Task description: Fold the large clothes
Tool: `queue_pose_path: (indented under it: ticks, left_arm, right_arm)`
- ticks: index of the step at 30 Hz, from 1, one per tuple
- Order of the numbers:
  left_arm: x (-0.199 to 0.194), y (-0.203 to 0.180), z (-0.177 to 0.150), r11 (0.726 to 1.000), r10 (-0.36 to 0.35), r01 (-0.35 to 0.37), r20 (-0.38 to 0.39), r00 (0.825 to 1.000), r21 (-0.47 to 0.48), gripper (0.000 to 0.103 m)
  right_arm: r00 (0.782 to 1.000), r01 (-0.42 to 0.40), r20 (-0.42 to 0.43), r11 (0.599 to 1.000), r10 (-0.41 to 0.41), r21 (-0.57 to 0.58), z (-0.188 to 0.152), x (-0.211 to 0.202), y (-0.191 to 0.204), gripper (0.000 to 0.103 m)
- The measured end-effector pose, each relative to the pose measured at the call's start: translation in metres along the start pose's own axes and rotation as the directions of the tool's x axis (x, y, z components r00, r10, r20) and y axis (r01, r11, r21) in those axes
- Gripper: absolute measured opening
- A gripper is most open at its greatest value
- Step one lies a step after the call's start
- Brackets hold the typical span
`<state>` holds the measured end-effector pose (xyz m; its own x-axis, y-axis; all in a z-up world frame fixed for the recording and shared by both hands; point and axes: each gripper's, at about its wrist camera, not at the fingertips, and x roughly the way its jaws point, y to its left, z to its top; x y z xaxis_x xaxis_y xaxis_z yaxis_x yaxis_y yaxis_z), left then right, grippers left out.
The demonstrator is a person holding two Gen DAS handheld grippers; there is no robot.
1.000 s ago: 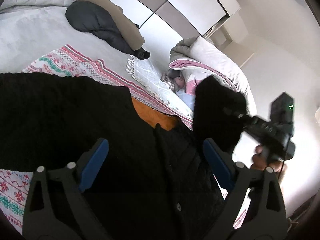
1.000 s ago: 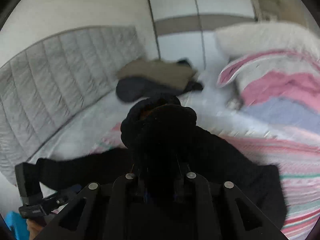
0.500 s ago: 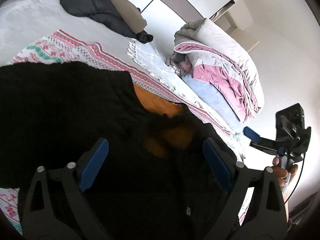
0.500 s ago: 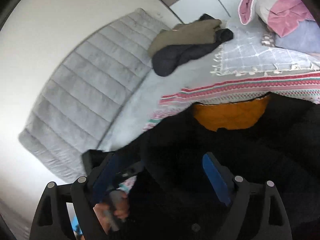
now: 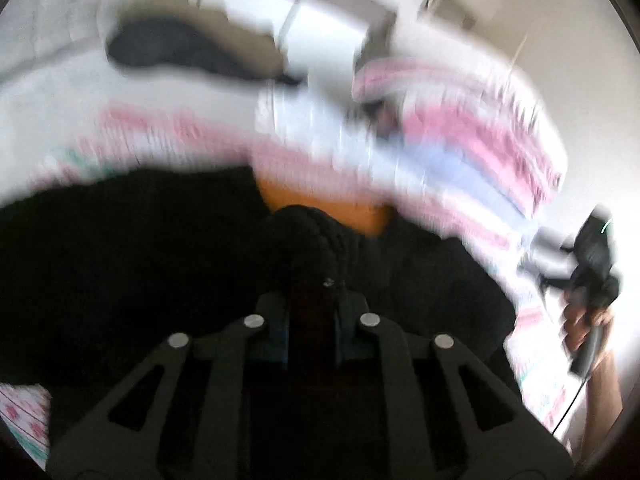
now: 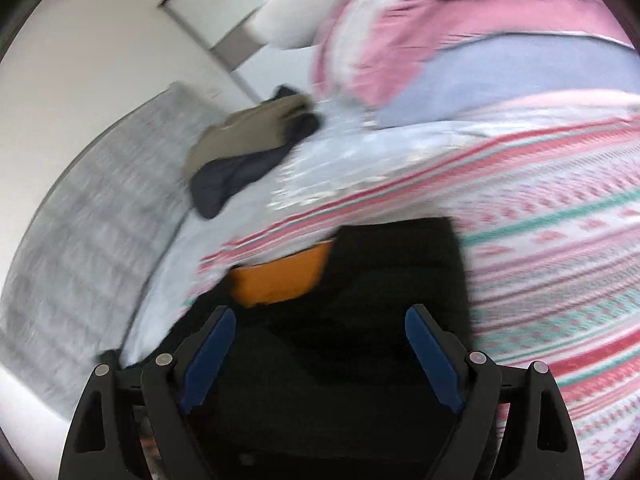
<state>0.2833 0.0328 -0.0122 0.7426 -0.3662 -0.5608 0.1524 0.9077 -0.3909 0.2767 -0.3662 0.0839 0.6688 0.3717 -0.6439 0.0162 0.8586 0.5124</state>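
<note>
A large black knit garment [image 5: 120,260] with an orange lining [image 5: 320,204] lies spread on a patterned blanket. My left gripper [image 5: 312,300] is closing its jaws on a bunched fold of this black fabric, and the pads press on it. In the right wrist view the same black garment [image 6: 392,272] and its orange lining [image 6: 280,280] lie under my right gripper [image 6: 316,344]. That gripper stands open just above the cloth, with nothing pinched between its blue pads [image 6: 432,360]. Both views are blurred by motion.
The pink, white and teal striped blanket [image 6: 560,240] covers the bed. Folded pink and lilac bedding [image 6: 480,40] is piled at the far side. A tan and dark clothes heap [image 6: 248,148] lies near the grey padded headboard [image 6: 80,220]. A hand [image 5: 584,328] shows at the right.
My left gripper went from wide open to shut on a fold of the black garment. My right gripper let go of the black fabric, opened, and swung down over the garment's edge.
</note>
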Motion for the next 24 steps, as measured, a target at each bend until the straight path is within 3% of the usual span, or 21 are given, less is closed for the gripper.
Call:
queue_pose_path:
  ticks: [2,3,5,7,10,12,13,14,15,16,18,19,20,21,22,23,24]
  left_arm:
    - [0.001,0.009,0.005,0.984,0.177,-0.178,0.025,0.984,0.033,0.022]
    - [0.011,0.021,0.004,0.978,0.209,-0.208,-0.032,0.977,0.025,0.025]
    - [0.025,0.040,-0.003,0.988,0.147,-0.153,-0.156,0.977,-0.029,0.028]
    - [0.022,0.047,-0.009,0.993,0.101,-0.109,-0.149,0.984,-0.043,0.037]
    - [0.015,0.051,-0.005,0.997,0.052,-0.059,-0.133,0.990,-0.053,0.067]
    - [0.023,0.047,-0.002,0.997,0.042,-0.052,-0.155,0.987,-0.064,0.069]
    - [0.031,0.044,-0.002,0.995,0.077,-0.086,-0.177,0.981,-0.042,0.068]
    - [0.036,0.040,-0.003,0.993,0.116,-0.119,-0.185,0.976,-0.009,0.053]
    - [0.039,0.036,-0.004,0.989,0.149,-0.147,-0.185,0.971,0.026,0.031]
    - [0.041,0.032,-0.004,0.990,0.138,-0.133,-0.190,0.972,0.037,0.018]
    - [0.028,0.028,-0.003,1.000,0.024,-0.022,-0.140,0.990,0.013,0.017]
    - [0.026,0.029,-0.002,0.999,-0.033,0.034,-0.125,0.992,0.007,0.018]
    - [0.030,0.030,-0.003,0.999,-0.039,0.041,-0.149,0.988,0.010,0.020]
    - [0.044,0.030,-0.006,0.998,0.042,-0.032,-0.217,0.975,0.046,0.024]
    - [0.053,0.028,-0.009,0.993,0.105,-0.086,-0.251,0.962,0.085,0.038]
    - [0.058,0.027,-0.011,0.984,0.157,-0.128,-0.262,0.952,0.124,0.051]
    - [0.057,0.024,-0.012,0.972,0.207,-0.171,-0.249,0.946,0.161,0.055]
  right_arm:
    - [0.999,0.047,0.012,0.999,-0.047,0.028,0.000,-0.001,-0.023,0.088]
    - [0.998,0.065,0.015,0.997,-0.066,0.044,-0.001,-0.002,-0.035,0.088]
    - [0.995,0.094,0.011,0.993,-0.095,0.072,-0.003,0.004,-0.054,0.088]
    - [0.994,0.109,-0.009,0.990,-0.108,0.093,-0.004,0.019,-0.069,0.088]
    - [0.993,0.114,-0.041,0.988,-0.111,0.100,0.001,0.049,-0.073,0.088]
    - [0.993,0.109,-0.051,0.990,-0.104,0.088,0.006,0.069,-0.067,0.088]
    - [0.992,0.122,-0.051,0.990,-0.119,0.075,0.010,0.079,-0.062,0.088]
    - [0.989,0.138,-0.057,0.988,-0.134,0.064,0.011,0.088,-0.060,0.085]
    - [0.985,0.159,-0.075,0.986,-0.154,0.055,0.011,0.102,-0.057,0.060]
    - [0.982,0.169,-0.093,0.984,-0.165,0.045,0.009,0.111,-0.056,0.042]
    - [0.968,0.234,-0.089,0.972,-0.236,-0.034,0.005,0.119,-0.047,0.021]
    - [0.975,0.218,-0.022,0.973,-0.220,-0.069,0.005,0.106,-0.041,0.021]
    - [0.975,0.222,0.035,0.973,-0.220,-0.065,0.006,0.094,-0.043,0.021]
    - [0.963,0.260,0.076,0.966,-0.257,-0.019,0.008,0.084,-0.057,0.021]
    - [0.965,0.258,0.050,0.966,-0.258,0.016,0.009,0.086,-0.068,0.021]
    - [0.969,0.247,0.003,0.968,-0.248,0.047,0.007,0.091,-0.078,0.023]
    - [0.967,0.255,-0.014,0.966,-0.255,0.047,0.003,0.093,-0.082,0.027]
